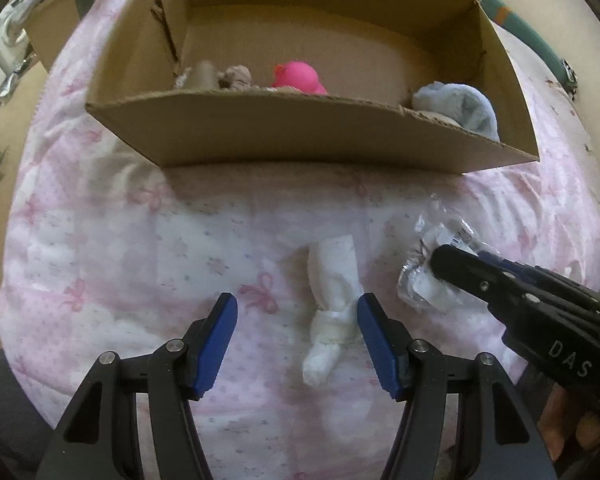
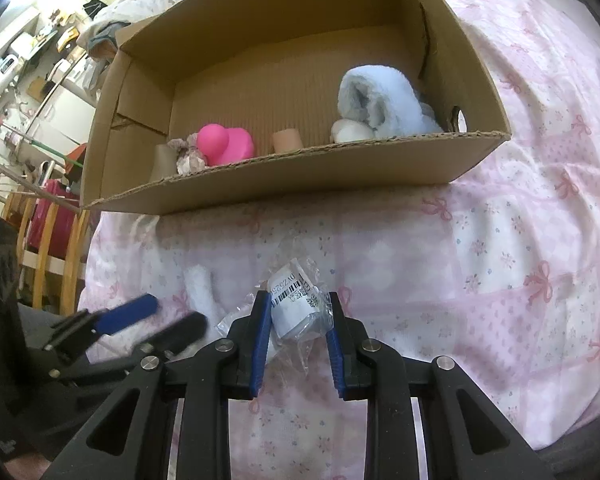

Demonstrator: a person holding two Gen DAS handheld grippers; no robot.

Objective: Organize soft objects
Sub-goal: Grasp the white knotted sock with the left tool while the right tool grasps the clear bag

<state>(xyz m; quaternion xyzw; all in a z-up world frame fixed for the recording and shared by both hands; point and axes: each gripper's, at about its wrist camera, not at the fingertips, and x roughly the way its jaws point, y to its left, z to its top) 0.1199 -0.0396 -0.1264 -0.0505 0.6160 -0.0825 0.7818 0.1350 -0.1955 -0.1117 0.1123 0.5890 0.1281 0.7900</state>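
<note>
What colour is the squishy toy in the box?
The squishy toy is bright pink, clearest in the right wrist view.

Home bedroom: work surface is a bed with a pink bow-print quilt (image 2: 520, 240). Cluttered household shelves (image 2: 28, 60), wooden chair (image 2: 48, 240) and a white appliance (image 2: 72, 116) sit beside it, left edge of right wrist view.

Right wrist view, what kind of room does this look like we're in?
Probably a bedroom in a home: the cardboard box sits on a bed covered by a pink bow-print quilt, and cluttered shelves and a wooden chair stand beside it.
</note>
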